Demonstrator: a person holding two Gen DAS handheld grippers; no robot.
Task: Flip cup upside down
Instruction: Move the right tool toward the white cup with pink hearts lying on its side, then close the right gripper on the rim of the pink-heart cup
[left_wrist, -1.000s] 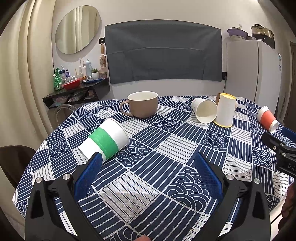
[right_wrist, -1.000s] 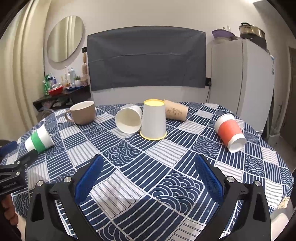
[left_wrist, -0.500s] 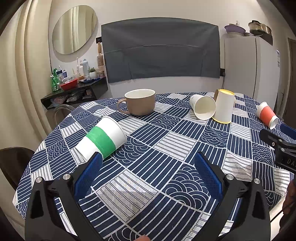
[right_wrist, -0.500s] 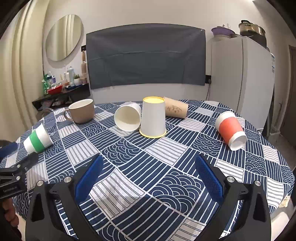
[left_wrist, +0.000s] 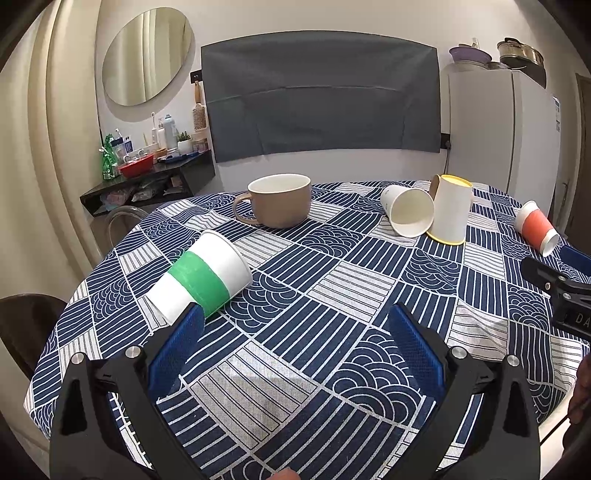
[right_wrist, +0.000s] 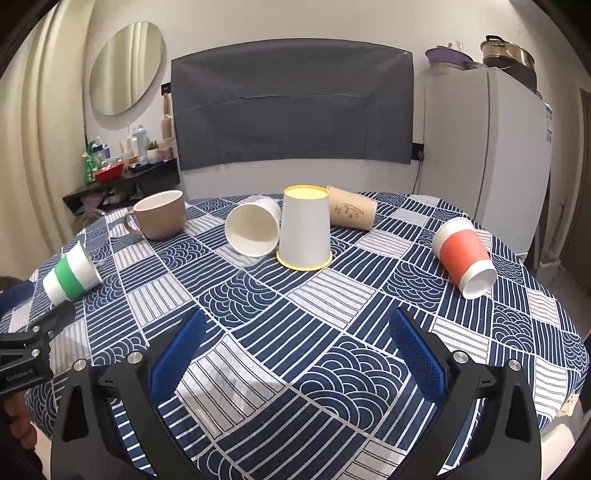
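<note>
Patterned tablecloth (right_wrist: 332, 314): green cup (left_wrist: 201, 280) on side. Left gripper (left_wrist: 295, 350), right gripper (right_wrist: 299, 354): spread wide, empty. Lettering on left gripper unreadable.

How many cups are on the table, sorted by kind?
Paper cups: 5, namely green-banded, plain white, yellow-rimmed, brown, orange-banded.
Ceramic mugs: 1, tan.
Total: 6.
</note>
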